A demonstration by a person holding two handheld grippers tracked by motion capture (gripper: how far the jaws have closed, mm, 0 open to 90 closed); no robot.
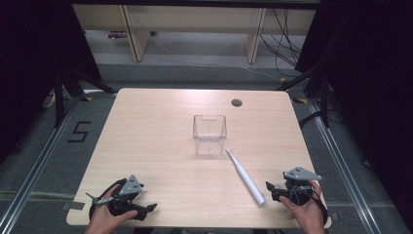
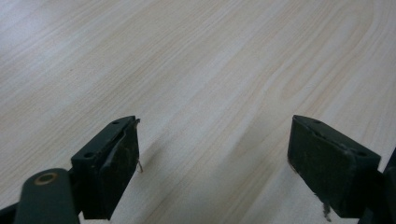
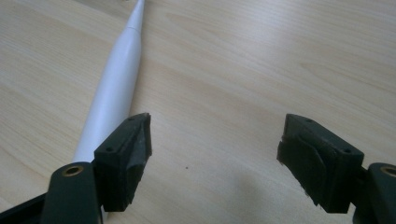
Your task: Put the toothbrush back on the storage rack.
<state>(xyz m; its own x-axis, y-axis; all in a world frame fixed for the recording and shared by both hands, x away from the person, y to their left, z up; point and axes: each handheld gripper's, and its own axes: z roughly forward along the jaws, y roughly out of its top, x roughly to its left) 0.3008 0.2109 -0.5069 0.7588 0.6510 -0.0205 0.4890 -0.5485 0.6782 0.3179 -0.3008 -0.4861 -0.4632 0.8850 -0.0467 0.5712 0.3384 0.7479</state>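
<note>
A white electric toothbrush (image 1: 245, 176) lies flat on the wooden table (image 1: 160, 122), its head pointing toward a clear plastic cup-like container (image 1: 210, 134) at the table's middle. In the right gripper view the toothbrush (image 3: 116, 84) runs up past the left jaw. My right gripper (image 1: 273, 189) rests near the front right edge, just right of the toothbrush's handle end, jaws wide apart and empty (image 3: 215, 154). My left gripper (image 1: 146, 210) sits at the front left, open over bare wood (image 2: 212, 158).
A round cable hole (image 1: 236, 103) is at the table's back right. Beyond the table stand shelving legs and loose cables on the floor. A floor marking reads 5 at the left (image 1: 78, 131).
</note>
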